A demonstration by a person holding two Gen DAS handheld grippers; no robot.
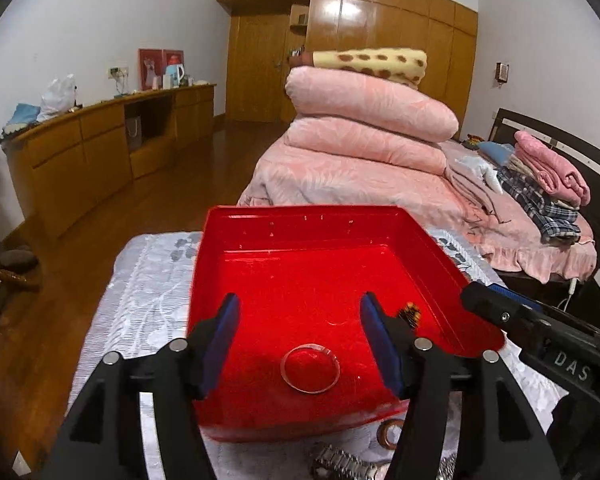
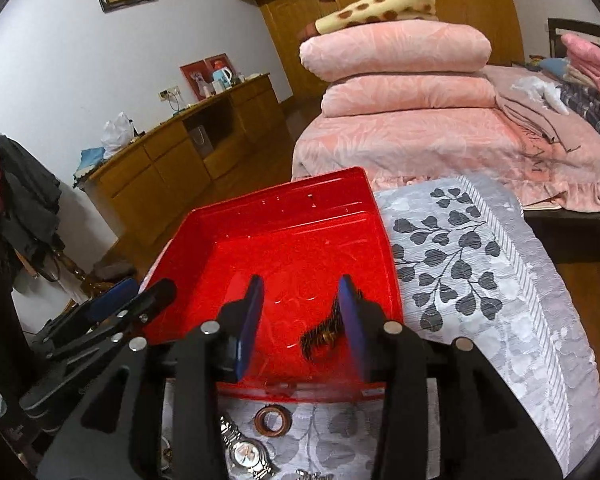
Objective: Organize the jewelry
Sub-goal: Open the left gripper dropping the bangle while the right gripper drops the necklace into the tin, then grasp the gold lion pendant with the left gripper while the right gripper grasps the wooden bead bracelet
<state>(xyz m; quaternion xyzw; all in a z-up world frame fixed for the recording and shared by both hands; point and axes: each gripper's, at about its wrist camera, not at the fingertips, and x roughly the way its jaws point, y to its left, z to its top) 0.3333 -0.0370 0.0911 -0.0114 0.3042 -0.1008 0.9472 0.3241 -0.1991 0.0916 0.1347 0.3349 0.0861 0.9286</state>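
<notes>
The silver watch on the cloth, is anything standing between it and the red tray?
Nothing visible blocks it. The silver watch lies on the patterned cloth just outside the red tray's near wall, beside a brown ring. Only that low wall must be cleared.

1. Small table draped in a grey leaf-print cloth (image 2: 480, 280).
2. Red tray (image 2: 388, 248) resting on the cloth at 11 o'clock.
3. At 6 o'clock, just outside the tray: brown ring (image 2: 273, 420), silver wristwatch (image 2: 244, 454).
</notes>
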